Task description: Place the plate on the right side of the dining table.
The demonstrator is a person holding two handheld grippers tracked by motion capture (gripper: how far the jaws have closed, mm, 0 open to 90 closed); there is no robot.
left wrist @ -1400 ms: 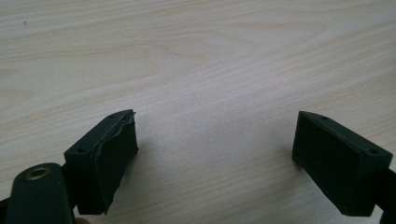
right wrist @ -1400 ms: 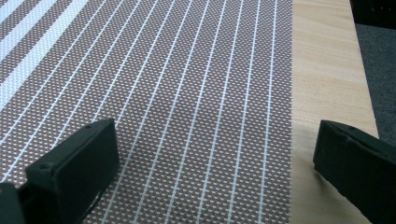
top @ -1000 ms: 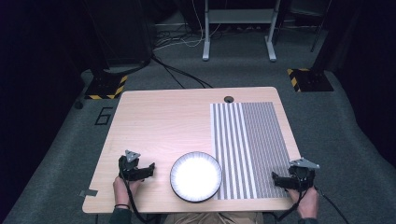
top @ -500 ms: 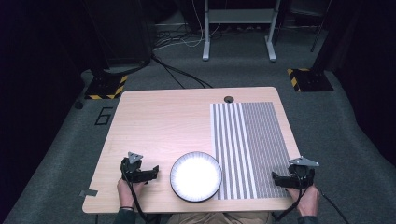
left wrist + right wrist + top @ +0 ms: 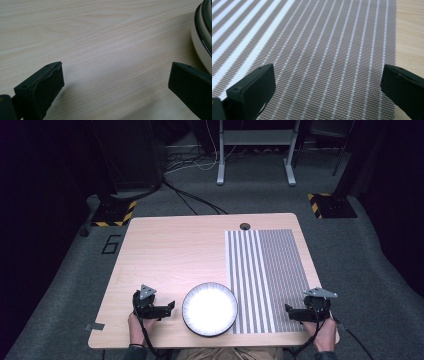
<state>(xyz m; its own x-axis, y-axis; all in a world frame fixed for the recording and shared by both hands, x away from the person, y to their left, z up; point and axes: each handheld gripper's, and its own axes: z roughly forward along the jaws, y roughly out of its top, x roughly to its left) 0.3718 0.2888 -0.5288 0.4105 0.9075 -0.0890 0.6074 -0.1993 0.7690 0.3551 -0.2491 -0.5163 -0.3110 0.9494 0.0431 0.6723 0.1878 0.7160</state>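
Pale wooden table (image 5: 165,250), round white plate (image 5: 209,308), dark rim, glaring centre

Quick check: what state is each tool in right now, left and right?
Left tool: open, holding nothing, over bare table beside the plate.
Right tool: open, holding nothing, over the striped mat.

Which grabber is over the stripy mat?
The right gripper. Its open jaws hang over the striped mat, while the left gripper sits over bare wood beside the plate.
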